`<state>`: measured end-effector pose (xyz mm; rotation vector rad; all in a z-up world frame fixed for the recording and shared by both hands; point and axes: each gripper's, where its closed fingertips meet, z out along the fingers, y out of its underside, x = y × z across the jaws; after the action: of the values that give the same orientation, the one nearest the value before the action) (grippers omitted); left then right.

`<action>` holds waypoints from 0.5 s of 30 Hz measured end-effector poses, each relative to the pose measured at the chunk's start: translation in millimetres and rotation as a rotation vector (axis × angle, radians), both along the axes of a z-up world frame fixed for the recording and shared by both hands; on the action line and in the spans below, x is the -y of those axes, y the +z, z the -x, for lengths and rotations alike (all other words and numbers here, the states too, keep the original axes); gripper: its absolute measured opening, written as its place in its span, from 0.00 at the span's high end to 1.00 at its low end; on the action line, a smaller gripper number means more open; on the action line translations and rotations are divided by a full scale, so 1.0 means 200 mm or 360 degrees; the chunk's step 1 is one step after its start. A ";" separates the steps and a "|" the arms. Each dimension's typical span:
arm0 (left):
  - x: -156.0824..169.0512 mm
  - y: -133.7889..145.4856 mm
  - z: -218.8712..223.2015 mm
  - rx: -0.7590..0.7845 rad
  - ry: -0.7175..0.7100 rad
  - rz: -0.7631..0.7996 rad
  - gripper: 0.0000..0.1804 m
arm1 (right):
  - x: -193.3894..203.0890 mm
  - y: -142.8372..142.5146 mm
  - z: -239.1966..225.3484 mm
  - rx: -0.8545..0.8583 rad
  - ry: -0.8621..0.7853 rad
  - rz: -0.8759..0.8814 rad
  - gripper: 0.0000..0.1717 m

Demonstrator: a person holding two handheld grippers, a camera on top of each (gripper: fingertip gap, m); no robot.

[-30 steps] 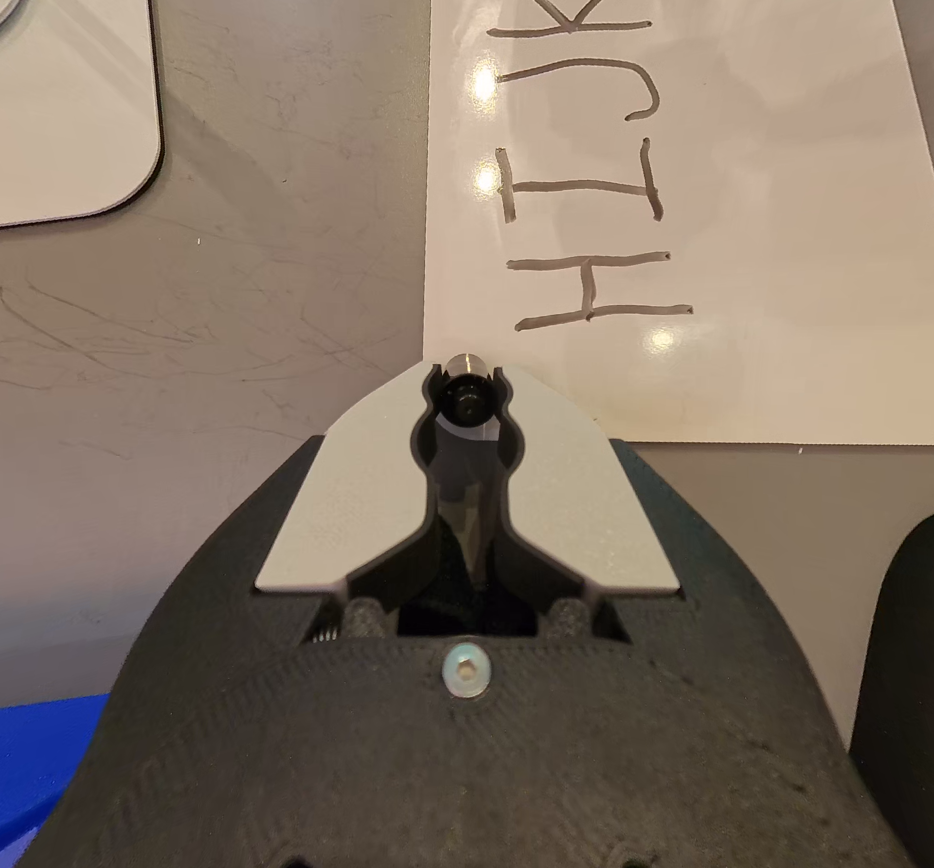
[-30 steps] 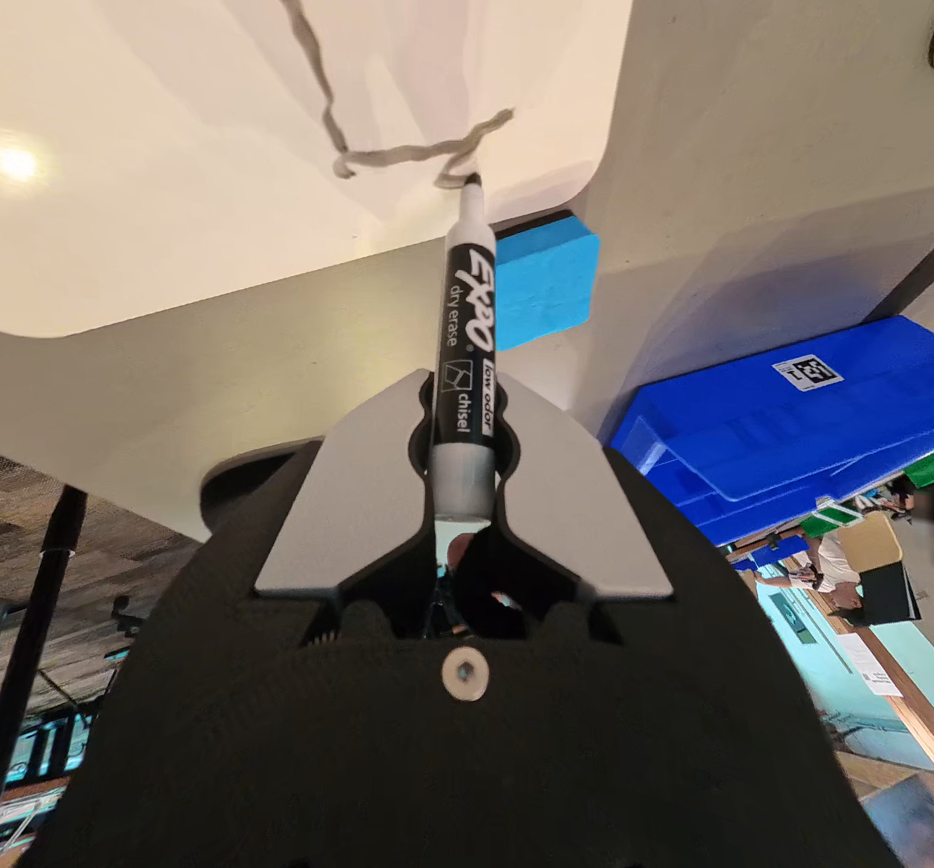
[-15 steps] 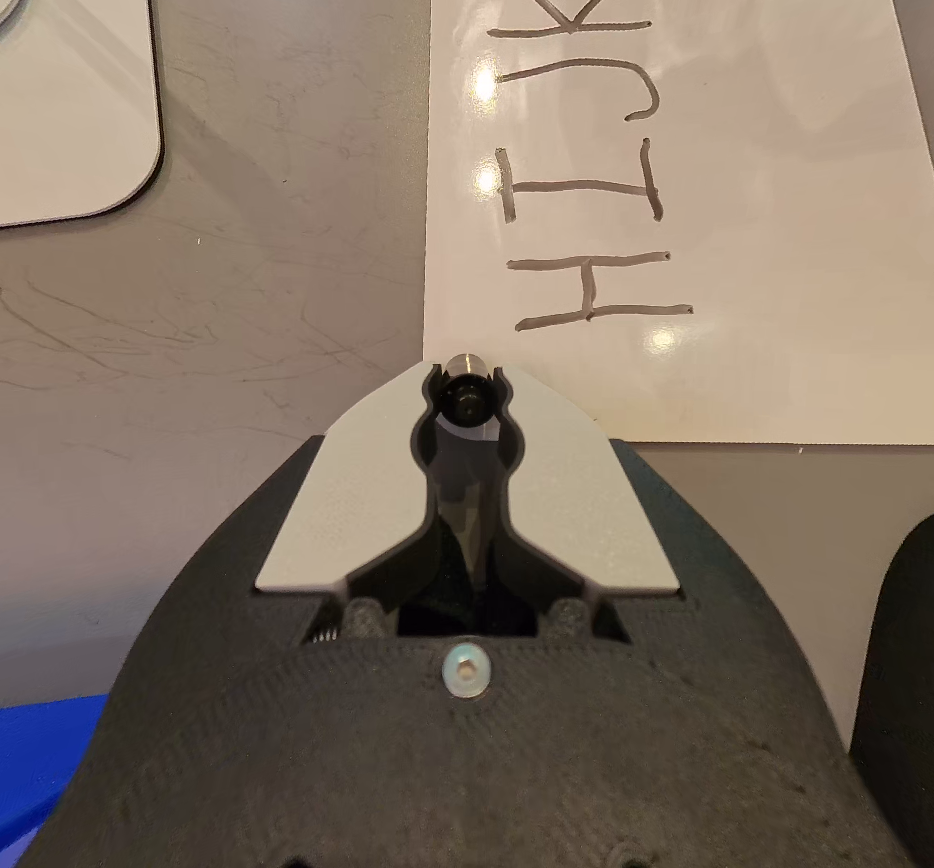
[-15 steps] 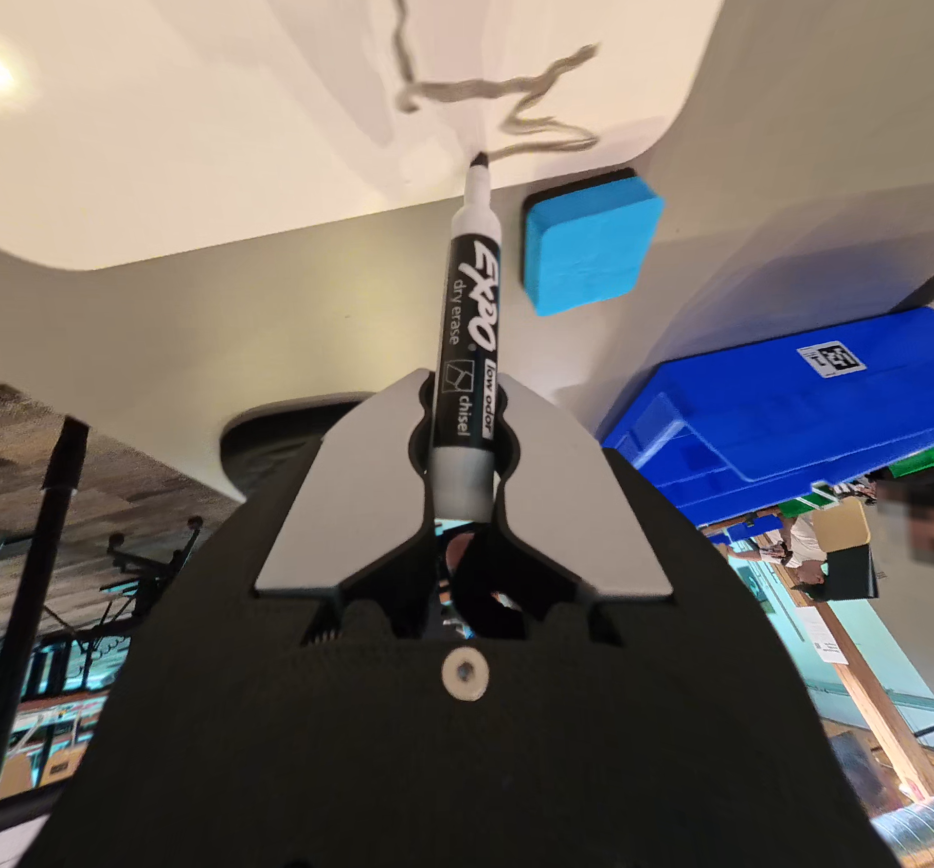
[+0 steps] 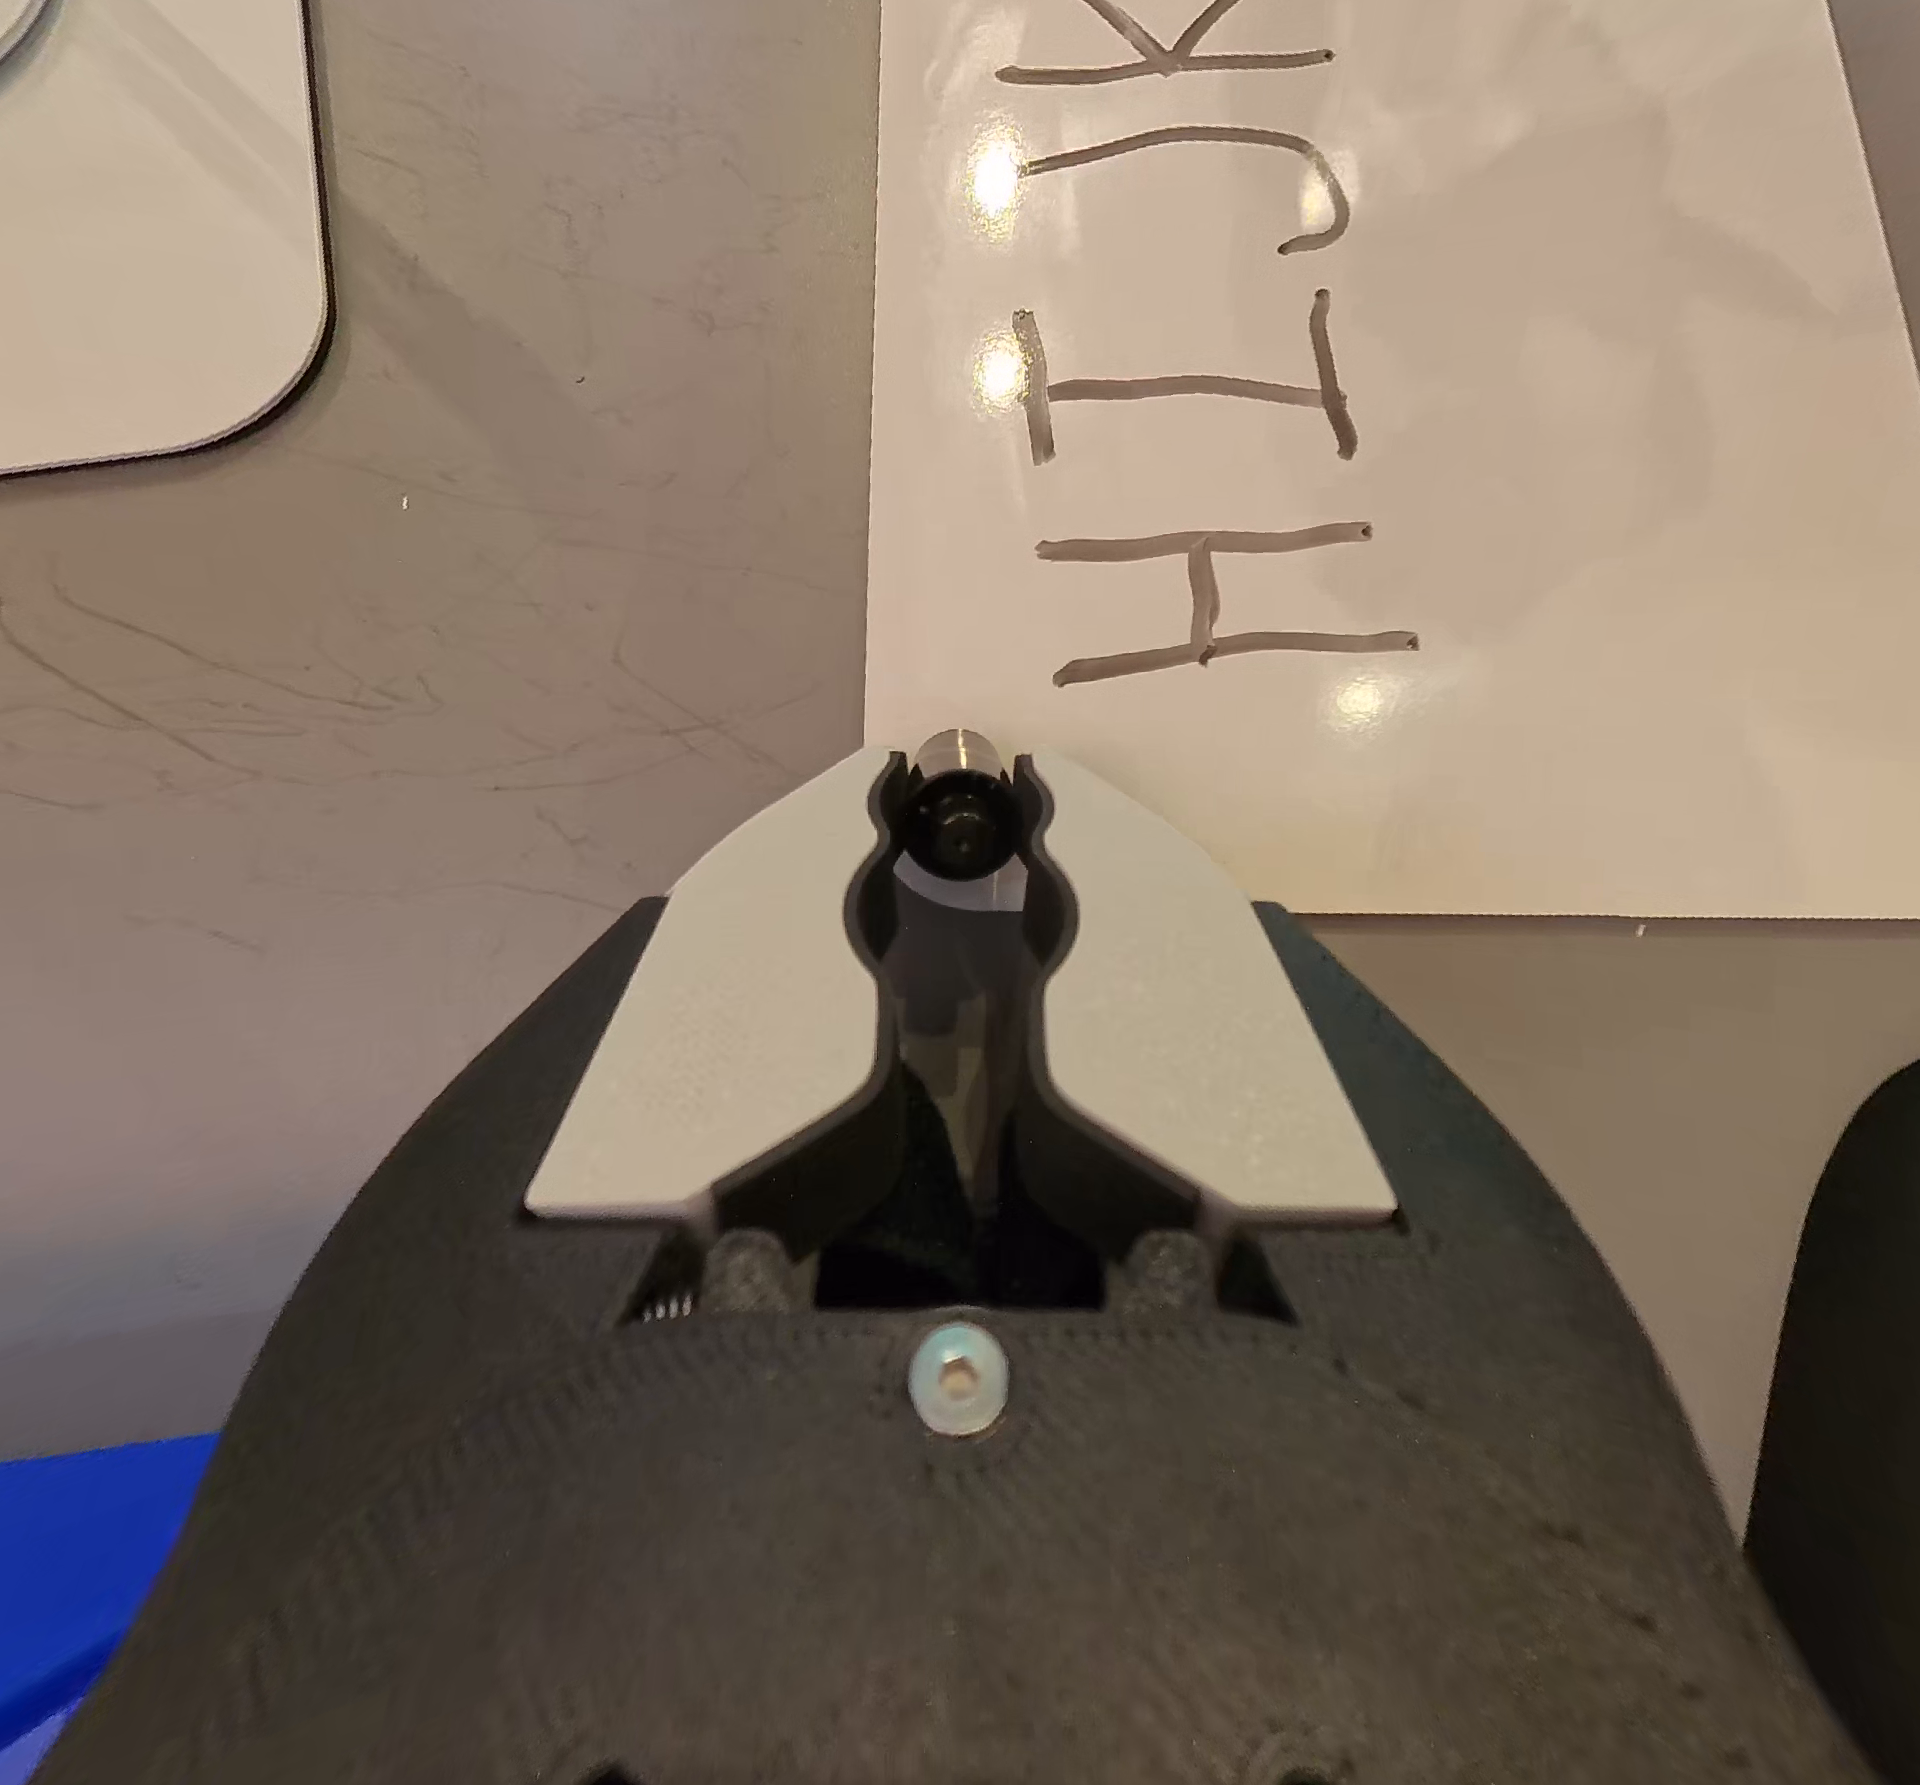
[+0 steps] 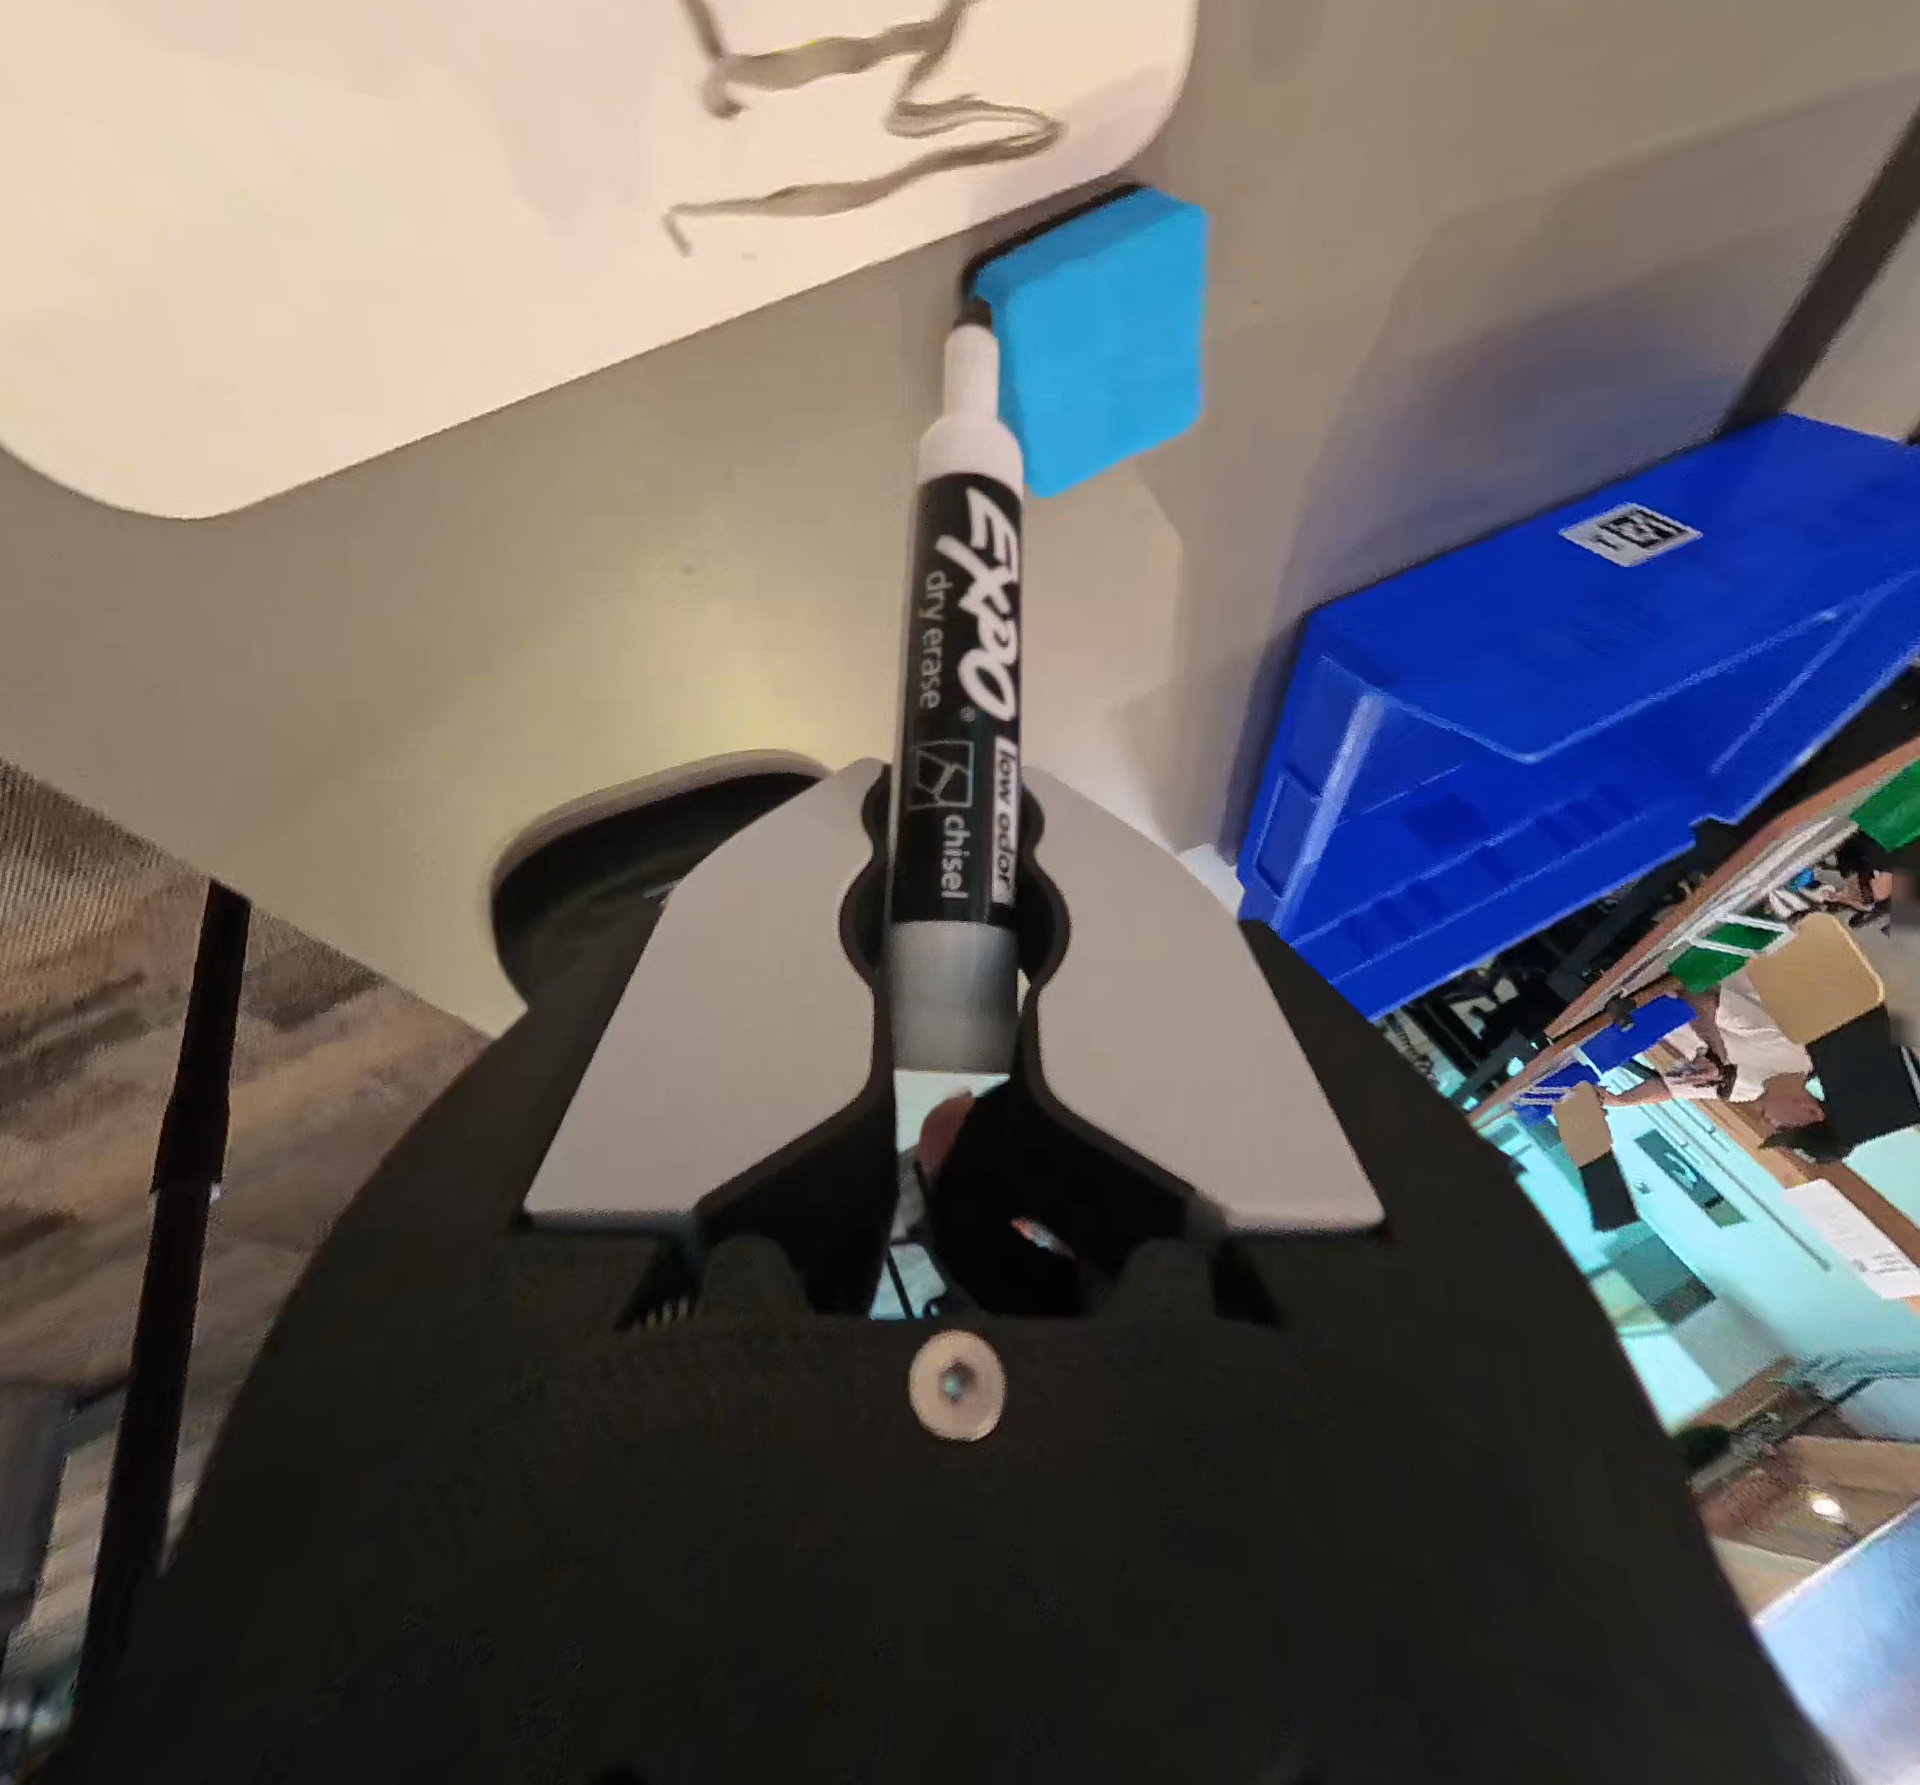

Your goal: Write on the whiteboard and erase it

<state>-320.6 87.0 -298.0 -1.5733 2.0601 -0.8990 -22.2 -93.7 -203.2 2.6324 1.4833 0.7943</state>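
The black dry-erase marker [image 6: 961, 655] is clamped in the right gripper [image 6: 954, 888], both fingers pressed against the lower barrel where it sits in the scalloped notch. It is uncapped, and its chisel tip is lifted off the whiteboard [image 6: 343, 208], pointing at the grey desk [image 6: 436, 613] just beside the blue eraser [image 6: 1101, 333]. The eraser lies against the near rounded corner of the board.

The left gripper [image 5: 958, 826] is closed on a short black-and-silver cylinder [image 5: 956, 816] — probably the marker cap, judged from its shape. It is seen end-on at the near edge of a second white sheet [image 5: 1507, 488] bearing written strokes.

The marker is judged light, stiff and smooth-sided; a hold low on the barrel gives reach but lets the tip swing, so a firm squeeze in the notch suits it. The eraser looks like soft foam with a dark felt underside — light and compressible, and best taken across its two opposite sides.

Much is left hard to read. The right view is tilted and smeared, so the last strokes on the whiteboard are blurred. Whether the marker tip touches the eraser cannot be told. The eraser's underside and far side are hidden, and a blue bin [image 6: 1558, 727] is cut off at the picture's right edge. The length of the cylinder in the left gripper is concealed.
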 end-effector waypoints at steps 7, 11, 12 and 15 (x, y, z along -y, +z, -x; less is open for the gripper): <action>0.00 0.08 -0.04 0.0112 0.0039 -0.0039 0.89 | -0.29 0.09 -0.04 -0.0237 0.0103 -0.0271 0.88; -0.03 0.15 -0.05 0.0200 0.0103 -0.0093 0.89 | -0.58 0.11 0.02 -0.0525 0.0312 -0.0352 0.88; -0.04 0.16 -0.05 0.0219 0.0121 -0.0102 0.89 | -0.64 0.11 0.03 -0.0540 0.0372 -0.0358 0.88; -0.08 0.18 -0.07 0.0254 0.0166 -0.0145 0.89 | -0.77 0.11 0.14 -0.0706 0.0548 -0.0384 0.88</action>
<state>-305.8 102.3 -261.7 -1.4953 1.8648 -0.8517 -50.9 60.7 -181.0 2.9091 2.1164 0.4341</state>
